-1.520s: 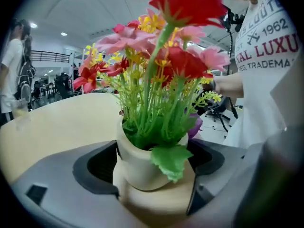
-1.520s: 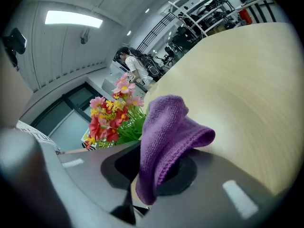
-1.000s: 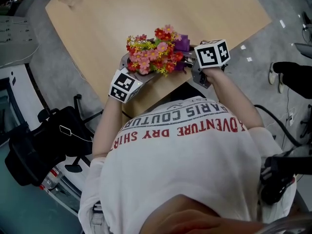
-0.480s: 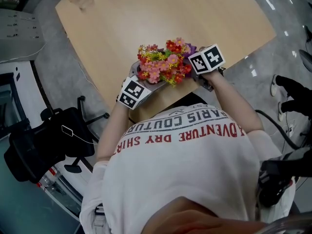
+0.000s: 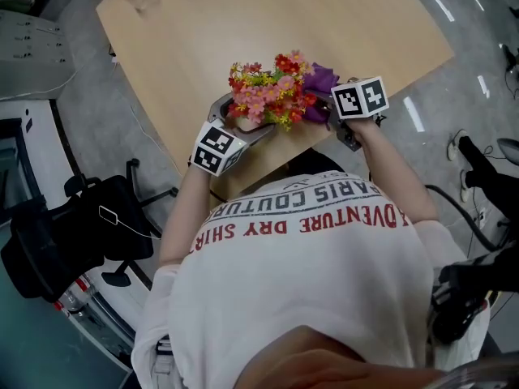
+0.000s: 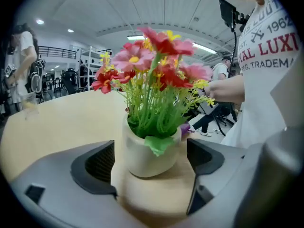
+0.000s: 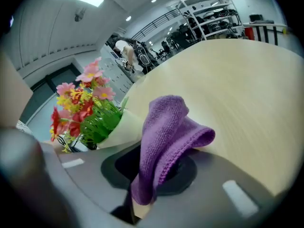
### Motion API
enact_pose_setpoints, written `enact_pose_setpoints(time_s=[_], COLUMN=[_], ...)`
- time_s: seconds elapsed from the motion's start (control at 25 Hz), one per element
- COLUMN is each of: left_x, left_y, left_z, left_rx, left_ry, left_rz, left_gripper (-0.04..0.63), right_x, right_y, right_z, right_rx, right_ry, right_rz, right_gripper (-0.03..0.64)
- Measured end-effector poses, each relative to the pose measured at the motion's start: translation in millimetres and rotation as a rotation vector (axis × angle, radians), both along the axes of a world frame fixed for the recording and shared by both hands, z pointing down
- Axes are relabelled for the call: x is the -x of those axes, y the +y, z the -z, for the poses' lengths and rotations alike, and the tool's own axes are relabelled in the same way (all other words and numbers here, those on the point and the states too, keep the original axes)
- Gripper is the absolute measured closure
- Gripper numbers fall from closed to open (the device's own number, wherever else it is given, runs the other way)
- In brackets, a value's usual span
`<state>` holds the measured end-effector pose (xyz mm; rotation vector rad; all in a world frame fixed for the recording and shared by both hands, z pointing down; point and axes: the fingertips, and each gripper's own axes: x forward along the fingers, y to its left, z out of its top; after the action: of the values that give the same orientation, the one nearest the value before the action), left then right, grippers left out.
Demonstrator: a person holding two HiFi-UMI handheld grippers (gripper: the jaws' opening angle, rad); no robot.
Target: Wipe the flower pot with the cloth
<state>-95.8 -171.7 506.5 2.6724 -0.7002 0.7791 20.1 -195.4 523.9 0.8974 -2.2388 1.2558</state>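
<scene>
Flower pot is noted unclamped between the open jaws of the left gripper; cloth is clamped in the right gripper. Tipping is risked when wiped.

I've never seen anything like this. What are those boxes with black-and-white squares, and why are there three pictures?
There is no robot here. A person holds a two-jaw gripper in each hand, and the patterned cubes are part of those grippers. One picture comes from a camera on the person's head, looking down at a wooden table. The other two come from cameras riding on the grippers. The left gripper has its jaws apart on either side of a small white pot of flowers. A gap shows on one side, so it doesn't seem to be squeezing. The right gripper is shut on a purple cloth, close to the pot.
</scene>
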Motion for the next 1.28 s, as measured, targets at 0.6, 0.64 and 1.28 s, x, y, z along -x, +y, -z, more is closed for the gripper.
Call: enact_pose_setpoints(time_s=[0.6, 0.64, 1.28], left_x=[-9.3, -9.6, -10.1], left_y=[16.8, 14.5, 0.0], left_z=[-5.9, -5.0, -8.3], left_rx=[-0.143, -0.152, -0.174], left_ry=[-0.010, -0.022, -0.013], left_rz=[0.592, 0.622, 0.543], left_gripper=[0.127, 0.127, 0.173], right_x=[-56.4, -57.4, -51.3], right_y=[81.8, 84.7, 102.3], right_z=[9.0, 11.1, 23.4], right_rx=[-0.033, -0.037, -0.045], right_ry=[-0.131, -0.133, -0.173], right_rz=[-0.223, -0.230, -0.188], right_gripper=[0.571, 0.571, 0.572])
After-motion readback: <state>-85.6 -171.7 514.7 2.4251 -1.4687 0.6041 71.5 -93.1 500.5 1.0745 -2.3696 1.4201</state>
